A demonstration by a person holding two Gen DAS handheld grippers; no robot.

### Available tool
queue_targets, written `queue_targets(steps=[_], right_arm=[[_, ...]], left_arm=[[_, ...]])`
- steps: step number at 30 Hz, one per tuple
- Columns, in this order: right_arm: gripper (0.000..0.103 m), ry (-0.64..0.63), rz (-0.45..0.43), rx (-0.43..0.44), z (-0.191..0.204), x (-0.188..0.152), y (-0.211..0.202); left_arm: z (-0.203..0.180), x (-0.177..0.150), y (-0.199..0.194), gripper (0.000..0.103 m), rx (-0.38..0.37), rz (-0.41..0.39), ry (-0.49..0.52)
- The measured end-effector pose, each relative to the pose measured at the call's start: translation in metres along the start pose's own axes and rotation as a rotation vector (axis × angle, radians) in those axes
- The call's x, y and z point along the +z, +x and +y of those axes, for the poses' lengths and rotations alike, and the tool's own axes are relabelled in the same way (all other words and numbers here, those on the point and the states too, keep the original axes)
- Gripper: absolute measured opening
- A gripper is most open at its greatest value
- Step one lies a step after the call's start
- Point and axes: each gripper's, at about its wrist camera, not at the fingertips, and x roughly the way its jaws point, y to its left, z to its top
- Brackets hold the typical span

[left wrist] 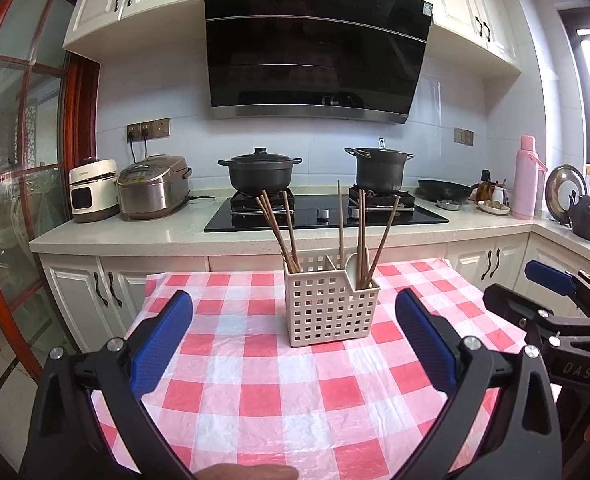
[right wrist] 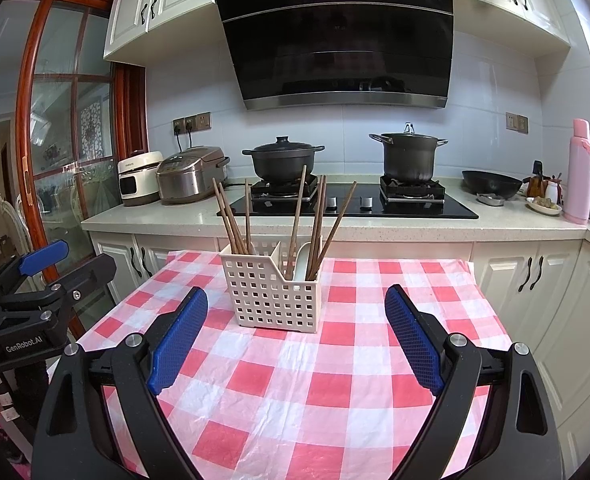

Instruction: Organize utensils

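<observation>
A white perforated utensil holder (left wrist: 331, 312) (right wrist: 273, 300) stands on the red-and-white checked tablecloth (left wrist: 255, 392) (right wrist: 315, 380). Its left compartment holds several brown chopsticks (left wrist: 279, 232) (right wrist: 231, 224). Its right compartment holds more chopsticks (left wrist: 361, 236) (right wrist: 319, 220) and a white spoon (left wrist: 351, 268) (right wrist: 303, 266). My left gripper (left wrist: 293, 322) is open and empty, just in front of the holder. My right gripper (right wrist: 297, 316) is open and empty, in front and slightly right of the holder. Each gripper shows at the edge of the other's view.
Behind the table runs a kitchen counter (left wrist: 135, 232) with a black stove (left wrist: 327, 212), two black pots (left wrist: 259, 174) (left wrist: 379, 170), two cookers (left wrist: 151, 188), a wok (left wrist: 445, 190) and a pink flask (left wrist: 527, 178). A glass door with a wood frame (left wrist: 23, 184) stands at the left.
</observation>
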Motion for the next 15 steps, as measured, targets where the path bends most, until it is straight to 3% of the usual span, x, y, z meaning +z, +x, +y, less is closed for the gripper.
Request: queue_targets(steps=[15], right_arm=[[0.085,0.002,-0.008,0.002,-0.0026,-0.0020,-0.0041]], left_arm=[[-0.0027,-0.0007,-0.0034,0.098,0.007,-0.011,0.012]])
